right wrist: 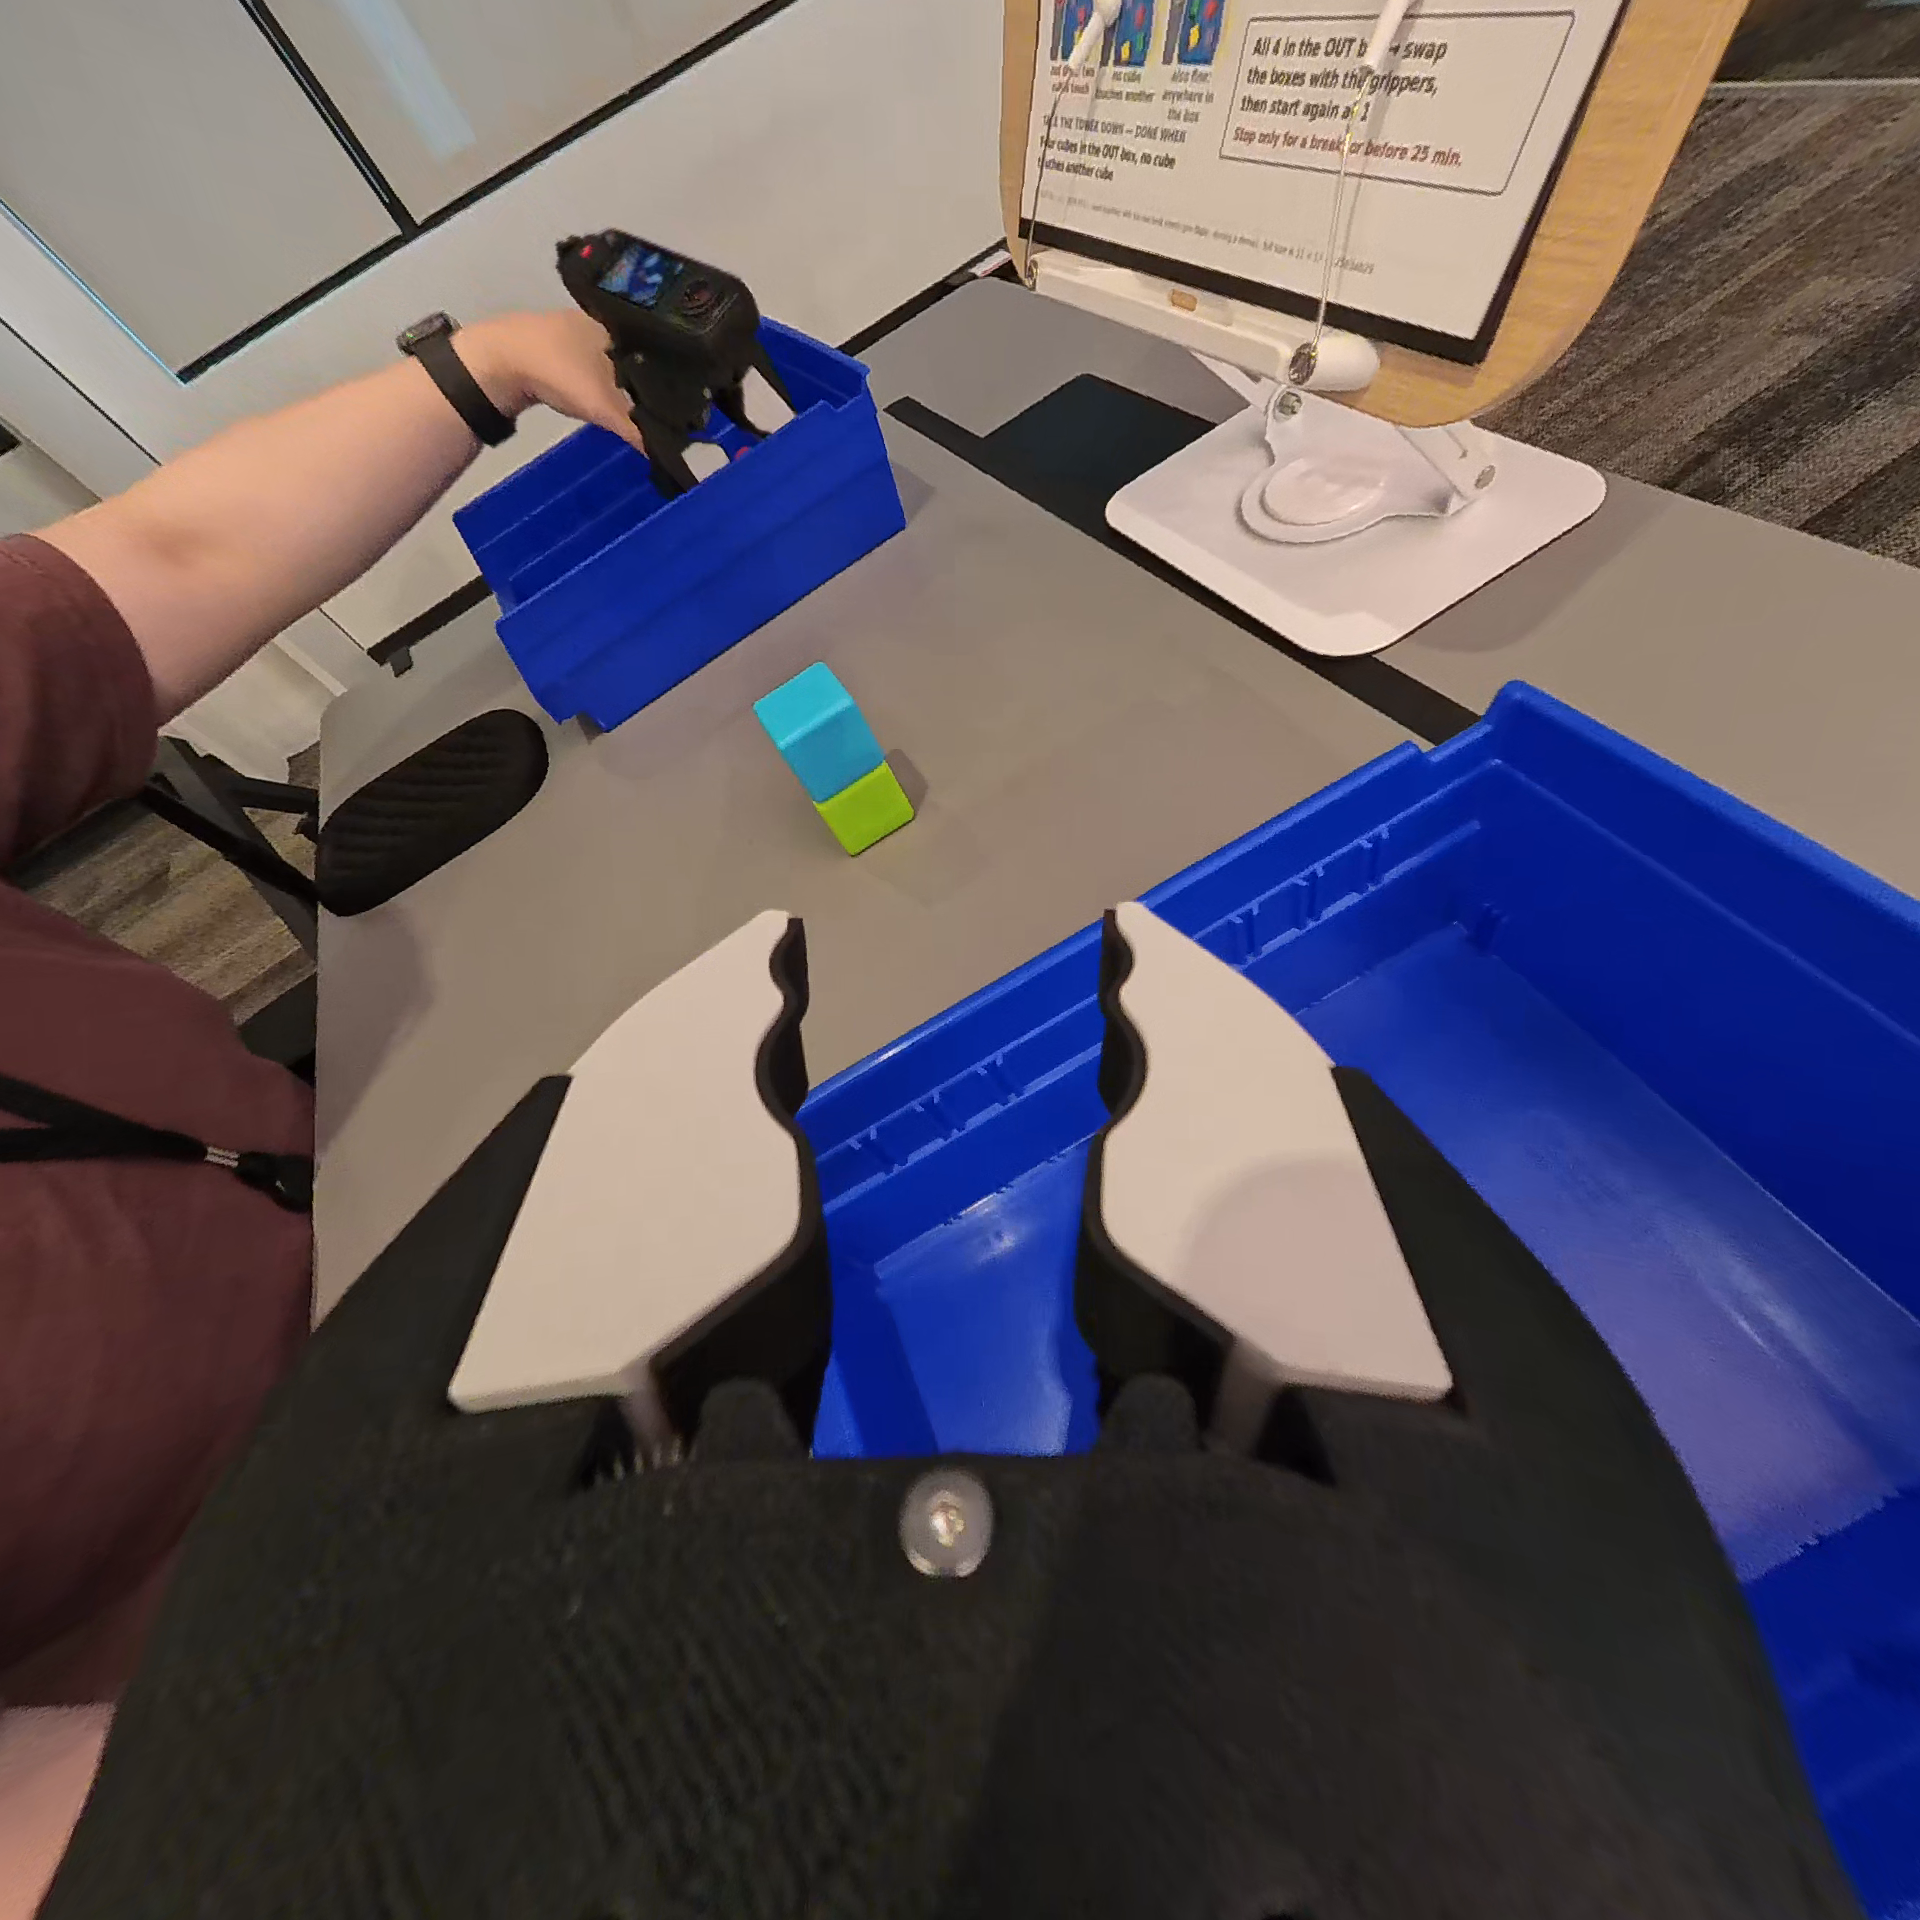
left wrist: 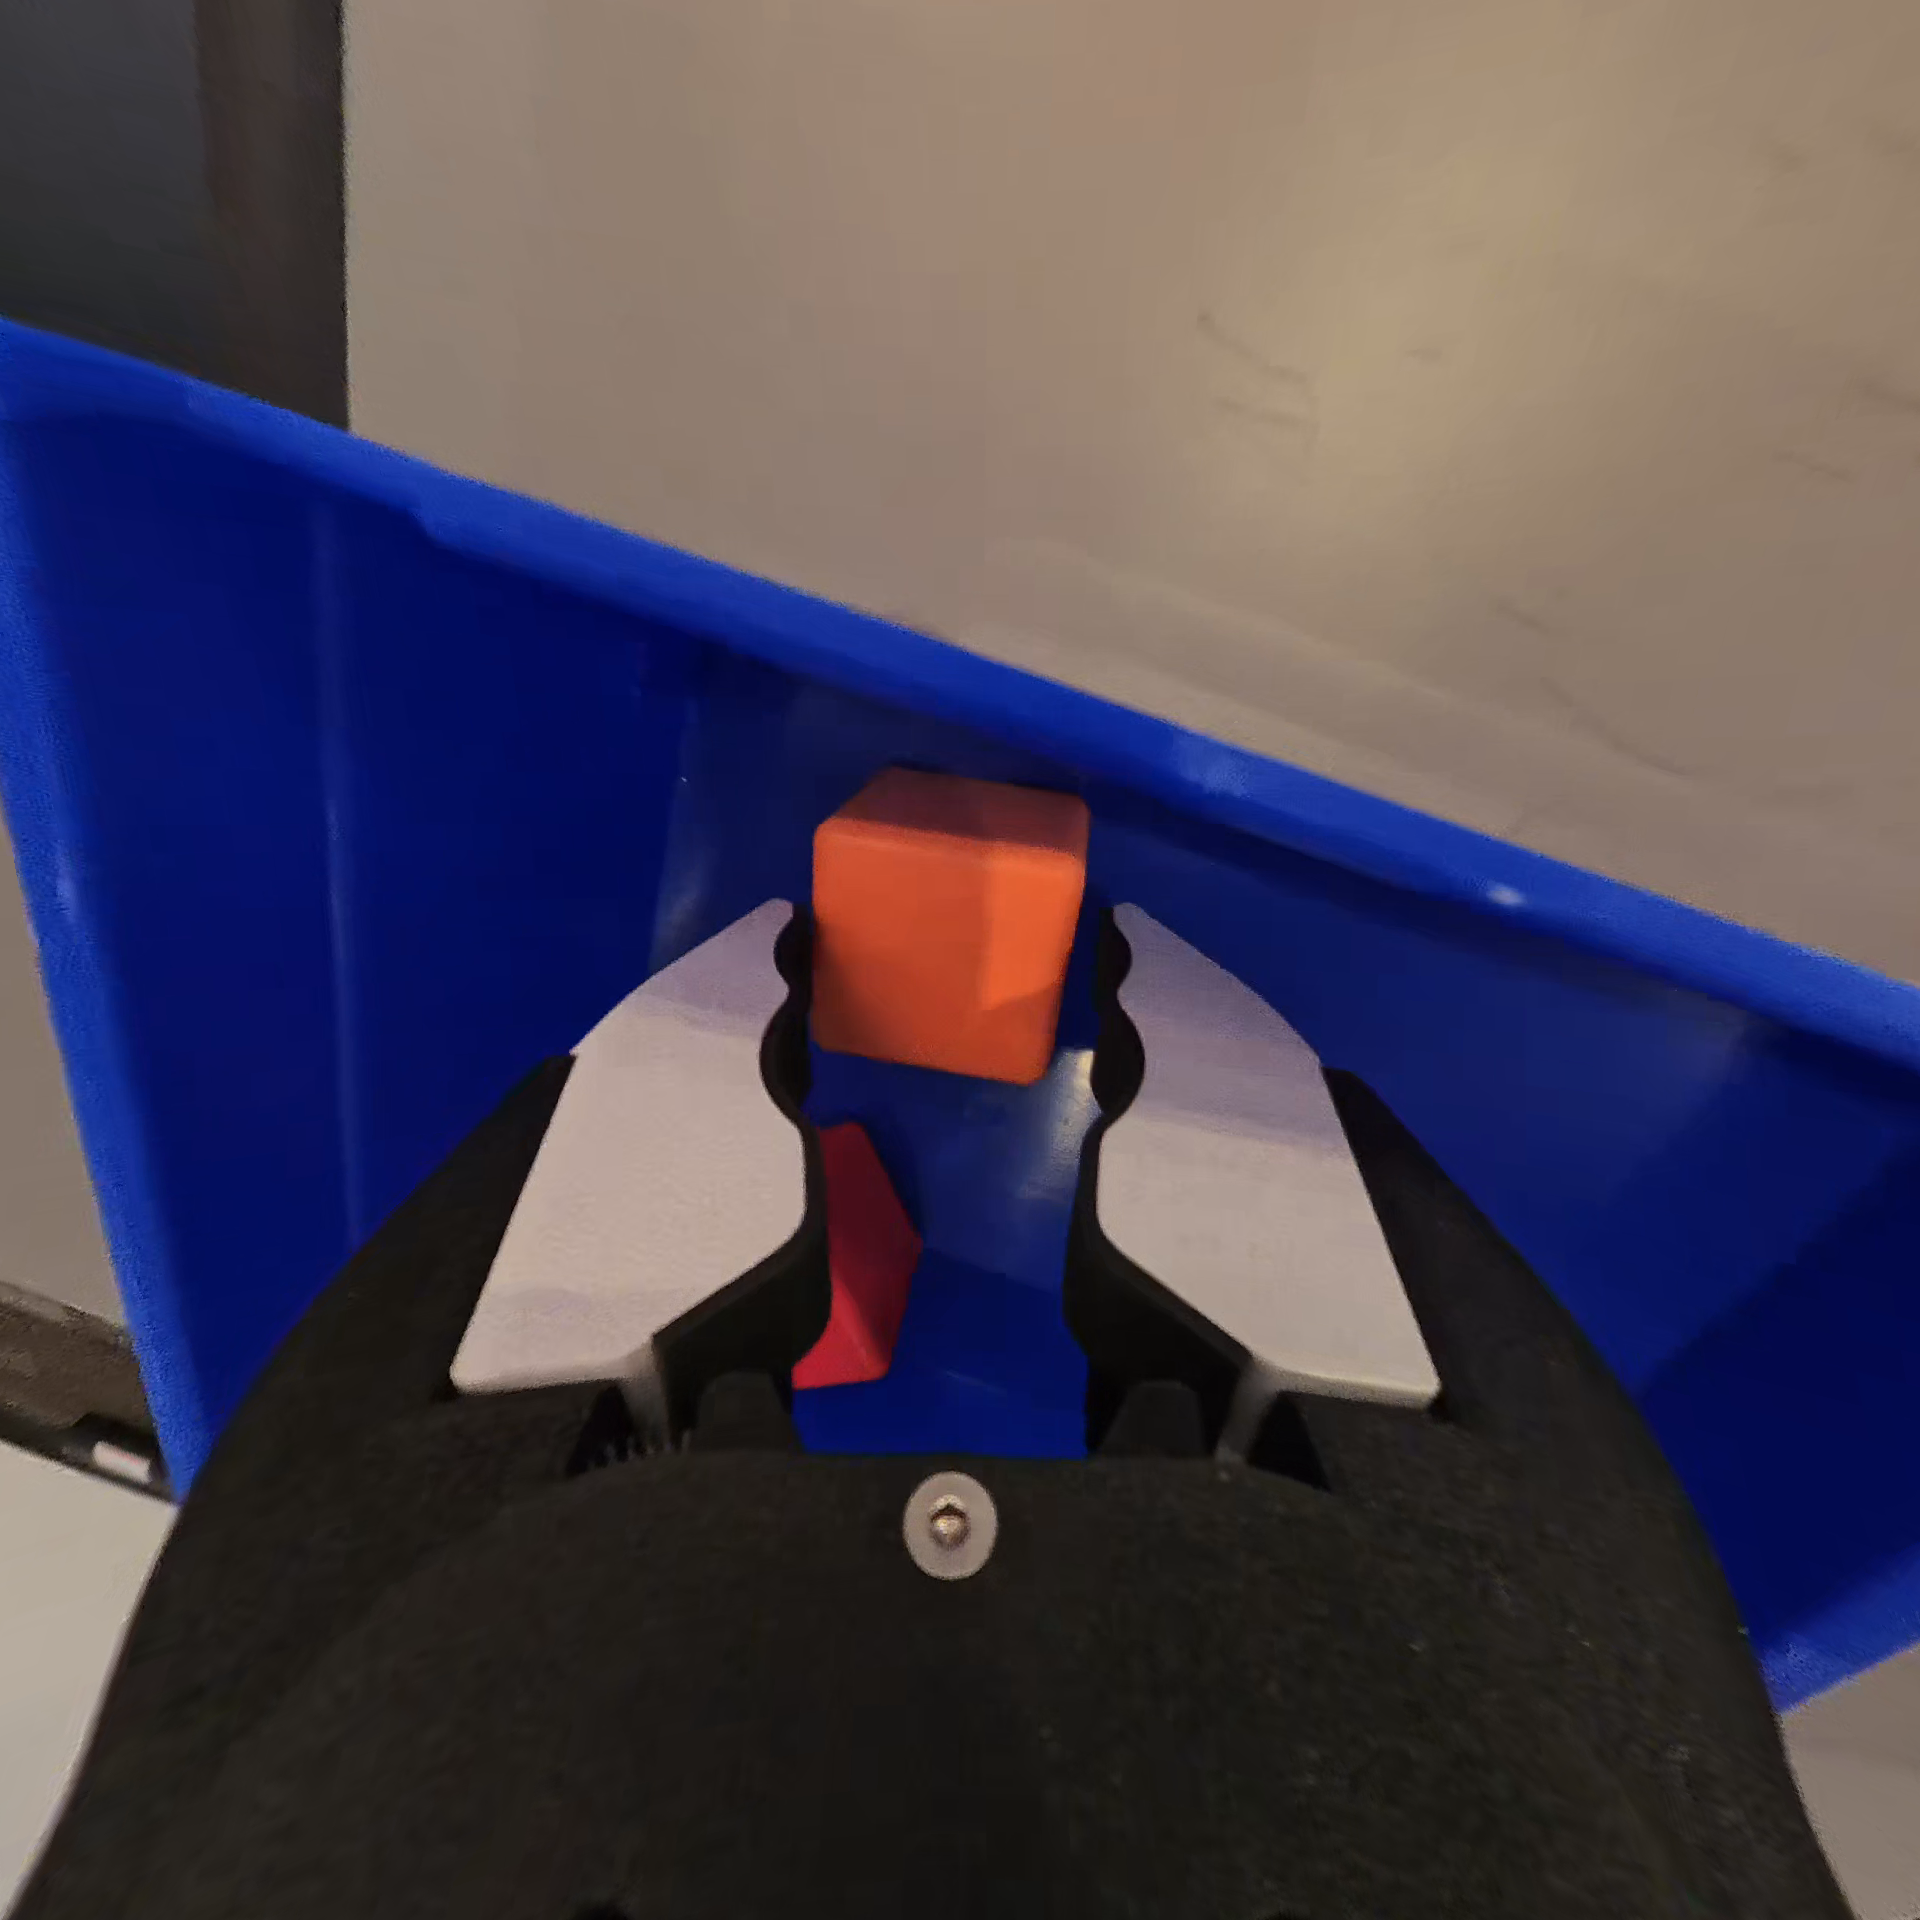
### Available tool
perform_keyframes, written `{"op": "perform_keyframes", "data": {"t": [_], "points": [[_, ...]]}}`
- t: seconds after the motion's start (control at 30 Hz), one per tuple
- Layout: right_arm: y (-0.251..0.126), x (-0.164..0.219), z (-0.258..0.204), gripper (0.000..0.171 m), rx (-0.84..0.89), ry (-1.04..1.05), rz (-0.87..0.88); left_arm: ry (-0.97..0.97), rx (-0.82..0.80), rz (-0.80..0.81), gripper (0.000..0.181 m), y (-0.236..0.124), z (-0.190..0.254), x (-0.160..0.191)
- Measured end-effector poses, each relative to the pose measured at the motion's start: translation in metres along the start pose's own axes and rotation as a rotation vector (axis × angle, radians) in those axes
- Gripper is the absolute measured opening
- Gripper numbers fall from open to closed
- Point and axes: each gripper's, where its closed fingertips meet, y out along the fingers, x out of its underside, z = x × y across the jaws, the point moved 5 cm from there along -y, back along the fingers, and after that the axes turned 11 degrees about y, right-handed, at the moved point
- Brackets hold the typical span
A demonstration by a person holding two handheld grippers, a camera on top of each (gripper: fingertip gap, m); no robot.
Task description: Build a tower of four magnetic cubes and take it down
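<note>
Orange plastic fills the gap ahead of my left gripper (left wrist: 945, 971): the orange cube (left wrist: 945, 935) sits between the fingertips inside the far blue bin (right wrist: 675, 561), close to its back wall. The left fingertip appears to touch the cube's side; a sliver of blue shows beside the right one, so I judge the jaws spread around the cube and not yet clamped on it. A red cube (left wrist: 857, 1257) lies lower in the same bin, partly hidden behind my left finger.

On the grey table (right wrist: 1039, 623), between the two bins, the tower stands at two: a cyan cube (right wrist: 821, 727) squarely on a green cube (right wrist: 868, 810). Two more are needed, so I judge the build half done and the step in hand to be picking up the third cube.

My right gripper (right wrist: 951, 997) hangs over the near blue bin (right wrist: 1558, 1039), fingers apart, holding nothing.

Recommendations for the grasp: centre the cube between both pads before closing, grip flat faces rather than edges, and lift straight up clear of the bin wall. As the cubes are magnetic, I would keep the orange one apart from the red on the way out, lest it drag the red along.
</note>
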Motion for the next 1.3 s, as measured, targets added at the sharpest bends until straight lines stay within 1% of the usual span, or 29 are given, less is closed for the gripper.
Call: {"op": "perform_keyframes", "data": {"t": [0.17,0.27,0.37,0.43,0.47,0.53,0.57,0.63,0.73,0.8,0.9,1.07,1.23,1.3], "points": [[0.004,0.002,0.001,0.055,0.000,-0.010,-0.026,0.008,-0.017,-0.040,0.050,0.007,-0.003,0.002],[0.005,0.005,0.001,0.055,-0.001,-0.010,-0.047,0.010,-0.046,-0.045,0.050,-0.009,-0.005,0.003],[0.005,0.005,0.000,0.055,-0.002,-0.016,-0.052,0.003,-0.120,-0.020,0.050,-0.052,-0.009,0.002],[0.005,0.003,-0.001,0.055,-0.007,-0.021,-0.044,0.025,-0.217,-0.019,0.050,-0.095,-0.012,-0.004],[0.005,0.002,-0.002,0.055,-0.010,-0.021,-0.039,0.032,-0.257,-0.002,0.050,-0.118,-0.012,-0.013],[0.005,0.001,-0.003,0.055,-0.014,-0.022,-0.035,0.038,-0.308,0.061,0.050,-0.162,-0.005,-0.041],[0.006,0.000,-0.004,0.055,-0.016,-0.023,-0.036,0.038,-0.309,0.102,0.050,-0.177,0.002,-0.061],[0.007,0.000,-0.005,0.055,-0.013,-0.028,-0.045,0.059,-0.256,0.198,0.050,-0.194,0.026,-0.106],[0.010,0.001,-0.009,0.055,-0.012,-0.044,-0.060,0.156,-0.177,0.287,0.050,-0.190,0.066,-0.171],[0.011,0.002,-0.012,0.055,-0.014,-0.053,-0.067,0.207,-0.171,0.259,0.050,-0.175,0.083,-0.202],[0.011,0.004,-0.013,0.055,-0.018,-0.054,-0.074,0.326,-0.167,0.198,0.050,-0.150,0.099,-0.232],[0.012,0.006,-0.011,0.055,-0.029,-0.038,-0.078,0.332,-0.128,0.130,0.050,-0.120,0.103,-0.255],[0.013,0.009,-0.011,0.055,-0.029,-0.043,-0.099,0.322,-0.104,0.115,0.050,-0.099,0.103,-0.262],[0.013,0.009,-0.011,0.055,-0.030,-0.046,-0.100,0.318,-0.069,0.111,0.050,-0.090,0.106,-0.261]]}}
